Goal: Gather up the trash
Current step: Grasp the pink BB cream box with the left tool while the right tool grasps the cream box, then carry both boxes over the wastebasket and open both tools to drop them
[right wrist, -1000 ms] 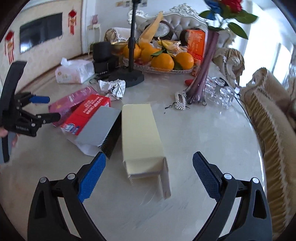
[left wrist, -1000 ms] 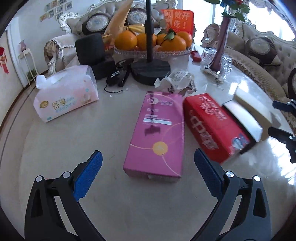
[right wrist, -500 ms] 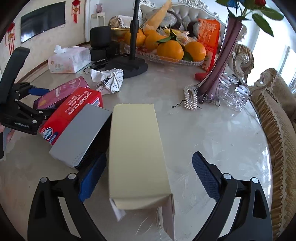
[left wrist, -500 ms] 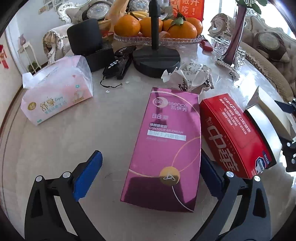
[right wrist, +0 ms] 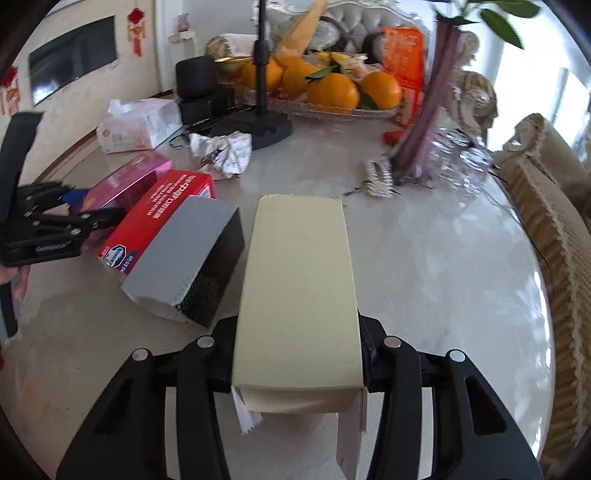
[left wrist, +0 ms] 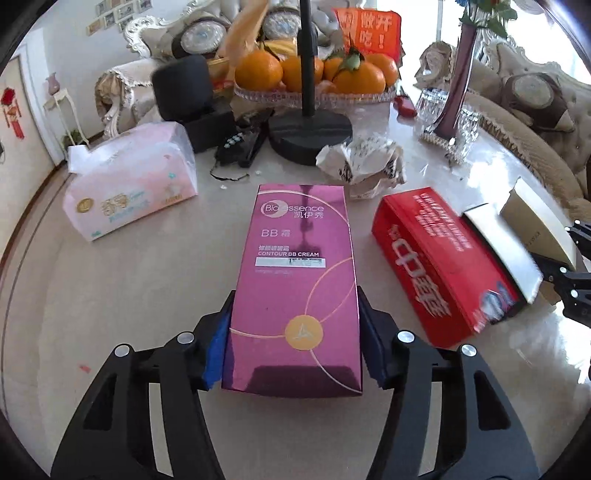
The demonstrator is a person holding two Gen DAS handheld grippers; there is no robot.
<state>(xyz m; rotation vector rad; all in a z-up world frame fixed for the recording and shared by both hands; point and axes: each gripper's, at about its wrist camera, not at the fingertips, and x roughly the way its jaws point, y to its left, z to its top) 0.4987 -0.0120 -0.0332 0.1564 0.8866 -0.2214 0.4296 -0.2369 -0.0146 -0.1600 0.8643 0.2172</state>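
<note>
Marble desk (left wrist: 110, 295) | your left claw (left wrist: 293, 343) has just closed, clamped on pink box (left wrist: 295, 280) at 6 o'clock | your right claw (right wrist: 297, 354) has just closed, clamped on cream box (right wrist: 299, 273) | red box (left wrist: 443, 266) at 3 o'clock

A pale marble table (left wrist: 129, 295) stands among ornate cream sofas (left wrist: 535, 122). A dark TV (right wrist: 72, 55) and red ornaments (right wrist: 135, 22) hang on the white wall; daylight enters at the right.

Pink carton (left wrist: 295, 288), red carton (left wrist: 439, 266) and cream carton (right wrist: 297, 291) lie flat, side by side.
</note>
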